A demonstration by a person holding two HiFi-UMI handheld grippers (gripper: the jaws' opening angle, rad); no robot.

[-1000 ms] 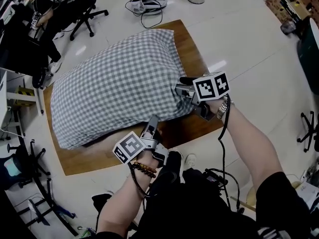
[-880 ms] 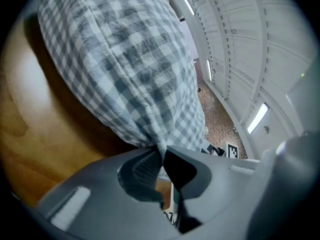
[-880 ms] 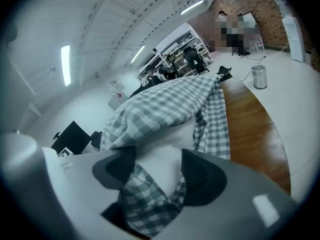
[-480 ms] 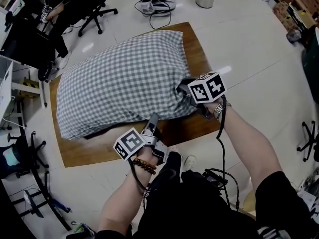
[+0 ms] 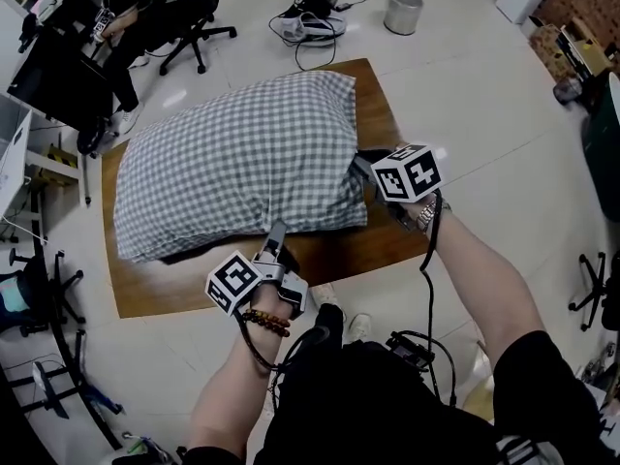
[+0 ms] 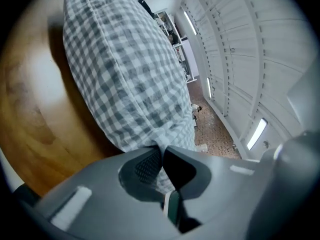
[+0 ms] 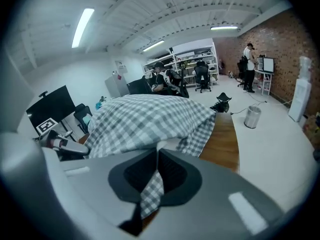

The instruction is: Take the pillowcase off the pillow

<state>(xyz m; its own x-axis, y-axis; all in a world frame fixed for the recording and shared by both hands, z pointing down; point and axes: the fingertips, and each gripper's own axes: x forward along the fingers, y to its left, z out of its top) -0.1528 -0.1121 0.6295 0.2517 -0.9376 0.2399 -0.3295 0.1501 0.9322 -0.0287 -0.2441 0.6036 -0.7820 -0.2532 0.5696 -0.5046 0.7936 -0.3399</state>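
A plump pillow in a grey-and-white checked pillowcase lies on a brown wooden table. My left gripper is at the pillow's near edge, shut on a pinch of the checked cloth, which bunches between the pads of that gripper. My right gripper is at the pillow's right end. Its jaws have just closed, and a strip of the pillowcase hangs pinched between the pads of that gripper. The open end of the case is not clearly visible.
The table stands on a pale tiled floor. Office chairs and a seated person are at the far left, with a dark monitor nearby. A metal bin and cables lie beyond the table.
My left gripper has slid left along the pillow's near edge with the cloth in it. The right gripper has rolled and stayed at the pillow's right end.
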